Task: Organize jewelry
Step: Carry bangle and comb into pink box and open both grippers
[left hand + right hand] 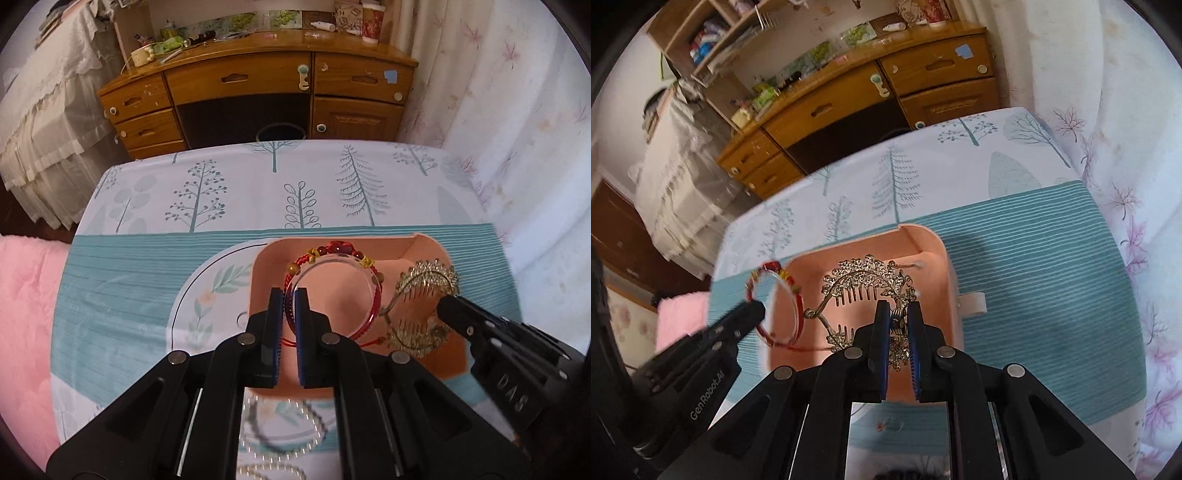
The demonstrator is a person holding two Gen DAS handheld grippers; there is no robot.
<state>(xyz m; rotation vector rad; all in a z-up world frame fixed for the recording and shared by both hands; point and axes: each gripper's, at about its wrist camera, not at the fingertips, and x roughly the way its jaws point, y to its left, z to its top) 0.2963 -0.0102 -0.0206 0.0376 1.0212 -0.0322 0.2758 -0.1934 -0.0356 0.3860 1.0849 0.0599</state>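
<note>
L→R, left wrist view: pink blanket [26,314] at far left edge; table w/ tree-print cloth [236,192] and teal striped mat [122,280]; pink tray [269,258] on the mat, right of centre. Left gripper [289,325], nearly closed, fingers pinching the near-left rim of a clear bangle [332,266] together w/ a red cord bracelet [325,254] w/ red and amber beads; both rings sit over the tray, tilted up (see right wrist view, where they stand on edge at the tray's left wall). Just right of the rings, a gold tiara [424,280] w/ comb teeth, arched over the tray's right half, close beside the bangle; contact not clear. Right gripper [448,306] enters from lower right, tip at the tiara band. Near edge, below the left gripper: bead strands [280,435], blurred, on the cloth. Right wrist view: left gripper [753,314] at left, tip on the rings [775,306]; tiara [868,273] centre, over the tray [938,258]; right gripper [899,325] narrowly closed, fingers clamping the tiara's right end. Background: wooden desk [255,77] w/ drawers, cluttered top; curtain [517,110] at right.
</note>
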